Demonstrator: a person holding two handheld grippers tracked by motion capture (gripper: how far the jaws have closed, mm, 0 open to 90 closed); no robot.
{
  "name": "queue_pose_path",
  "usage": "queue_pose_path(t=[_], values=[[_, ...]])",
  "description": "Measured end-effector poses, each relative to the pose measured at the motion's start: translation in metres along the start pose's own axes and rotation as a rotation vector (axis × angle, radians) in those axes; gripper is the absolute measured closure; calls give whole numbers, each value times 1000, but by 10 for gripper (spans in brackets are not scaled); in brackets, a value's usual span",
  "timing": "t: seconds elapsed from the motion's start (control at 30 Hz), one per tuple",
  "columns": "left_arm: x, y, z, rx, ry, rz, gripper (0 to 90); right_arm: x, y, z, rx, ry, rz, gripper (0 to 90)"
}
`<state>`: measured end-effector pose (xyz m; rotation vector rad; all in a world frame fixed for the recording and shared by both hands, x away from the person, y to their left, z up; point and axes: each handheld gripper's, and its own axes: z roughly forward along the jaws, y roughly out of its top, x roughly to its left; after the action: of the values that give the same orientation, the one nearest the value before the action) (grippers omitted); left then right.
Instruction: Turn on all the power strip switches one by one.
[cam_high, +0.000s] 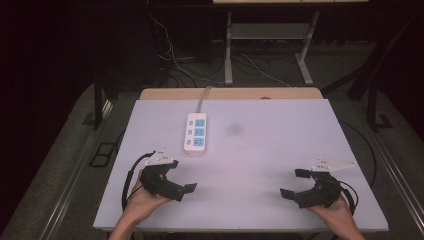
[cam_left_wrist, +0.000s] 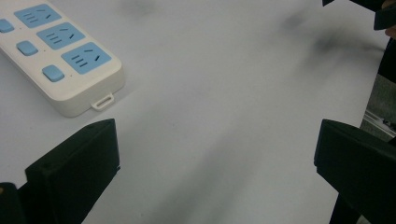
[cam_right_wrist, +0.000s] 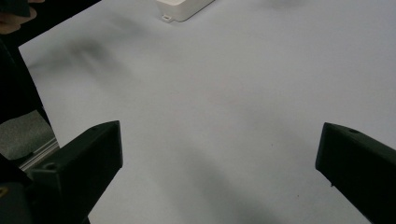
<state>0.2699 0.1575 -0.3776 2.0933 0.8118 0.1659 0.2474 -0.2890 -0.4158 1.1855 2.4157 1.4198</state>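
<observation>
At lower left of the high view, the left black two-jaw gripper (cam_high: 178, 177) is held w/ jaws spread wide, nothing between them; at lower right, the right black two-jaw gripper (cam_high: 296, 183) is likewise held wide and empty. Both are seen just above the pale lilac table top (cam_high: 260, 150). Farther up, left of centre, the white plastic power strip w/ blue sockets (cam_high: 195, 132) is laid flat, nearer the left gripper, its grey cable (cam_high: 204, 95) run off the far edge.

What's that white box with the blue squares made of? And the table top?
The power strip looks like hard white plastic, smooth and slightly glossy, with moulded rounded edges and light blue socket faces. The table top seems a matte pale board or sheet, flat and dull; its exact material is unclear.
</observation>
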Motion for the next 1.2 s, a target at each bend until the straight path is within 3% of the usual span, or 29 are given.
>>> queue_pose_path(t=[0.9,1.2], values=[[29,36,-4,34,22,21,0,-1,-1,-1,0,-9,-1,6],[39,53,2,49,22,38,0,-1,-1,0,4,-16,-1,6]])
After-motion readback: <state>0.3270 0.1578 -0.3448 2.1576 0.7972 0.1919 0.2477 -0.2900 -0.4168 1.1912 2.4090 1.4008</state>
